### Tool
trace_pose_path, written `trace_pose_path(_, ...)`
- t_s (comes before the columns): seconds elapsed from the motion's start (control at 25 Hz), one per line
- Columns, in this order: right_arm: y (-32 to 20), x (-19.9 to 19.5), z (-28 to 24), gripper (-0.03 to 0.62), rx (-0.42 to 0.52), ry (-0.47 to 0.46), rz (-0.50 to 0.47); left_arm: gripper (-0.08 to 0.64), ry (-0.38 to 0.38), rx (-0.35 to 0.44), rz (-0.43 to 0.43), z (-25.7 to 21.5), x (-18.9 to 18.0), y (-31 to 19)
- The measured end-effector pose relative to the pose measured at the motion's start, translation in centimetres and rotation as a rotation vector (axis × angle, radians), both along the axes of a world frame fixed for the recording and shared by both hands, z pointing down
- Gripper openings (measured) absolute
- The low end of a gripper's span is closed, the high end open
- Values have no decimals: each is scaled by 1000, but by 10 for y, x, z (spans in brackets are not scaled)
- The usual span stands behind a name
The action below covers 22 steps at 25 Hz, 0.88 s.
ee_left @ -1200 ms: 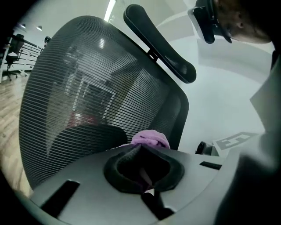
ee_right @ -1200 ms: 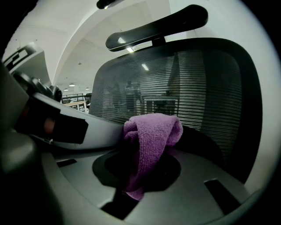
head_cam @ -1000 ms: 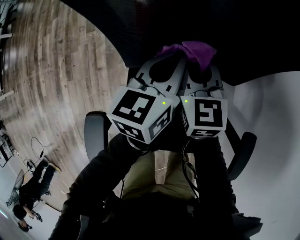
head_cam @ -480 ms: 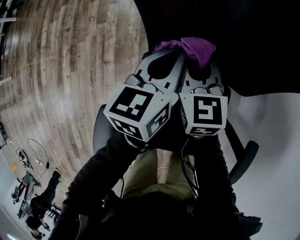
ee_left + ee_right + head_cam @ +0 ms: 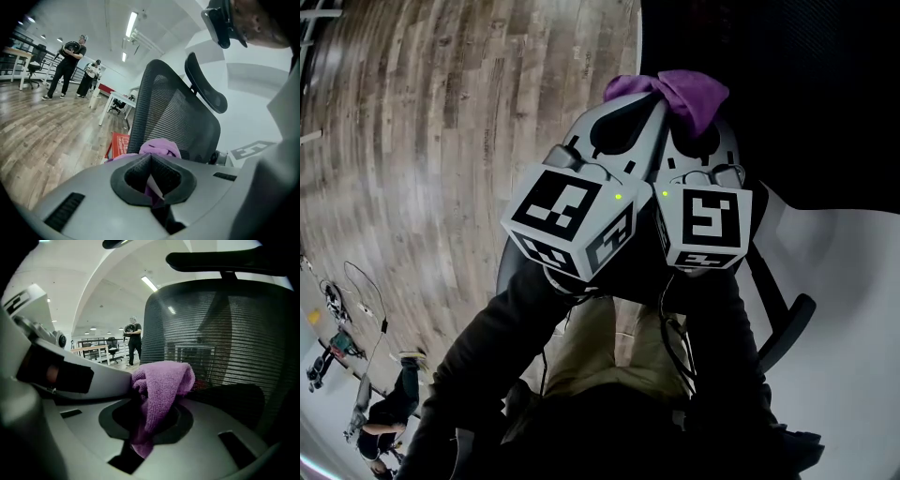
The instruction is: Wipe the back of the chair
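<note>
The left tool [image 5: 151,159] and the right tool [image 5: 149,404] are held side by side, tips close together, and both grip the same purple terry cloth [image 5: 161,380]. In the left gripper view the jaws are closed together, with a strip of the cloth and a small white tag pinched between them and the rest bunched just past the tips. In the right gripper view the jaws are closed on a fold of the cloth that hangs down into the gap, with a soft lump standing above the tips.

Straight ahead of the right tool is the black mesh chair back [image 5: 220,338], which fills most of that view. The cloth lies just in front of the mesh, though contact cannot be told. From the left tool the chair back stands ahead and slightly to the right, and the curved black headrest [image 5: 206,89] is above it.

To the left of both tools runs the grey-brown plank floor [image 5: 441,141]. Far ahead and to the left of the left tool, two people [image 5: 68,65] stand on that floor near a white bench [image 5: 117,101].
</note>
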State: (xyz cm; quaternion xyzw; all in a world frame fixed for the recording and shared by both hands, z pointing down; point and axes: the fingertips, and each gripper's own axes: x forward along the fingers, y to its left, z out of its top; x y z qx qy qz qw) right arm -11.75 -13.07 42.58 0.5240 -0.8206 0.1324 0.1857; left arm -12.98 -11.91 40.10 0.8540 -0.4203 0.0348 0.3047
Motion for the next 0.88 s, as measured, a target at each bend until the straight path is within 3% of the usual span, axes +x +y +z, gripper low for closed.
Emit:
trace_pose_path(0.56, -16, -27, 9, 67, -17, -7, -52, 8, -8, -16, -51, 8, -26, -16)
trace_pose_path(0.88, -15, -25, 9, 67, -6, -30, -35, 8, -4, -4, -42, 8, -24, -15)
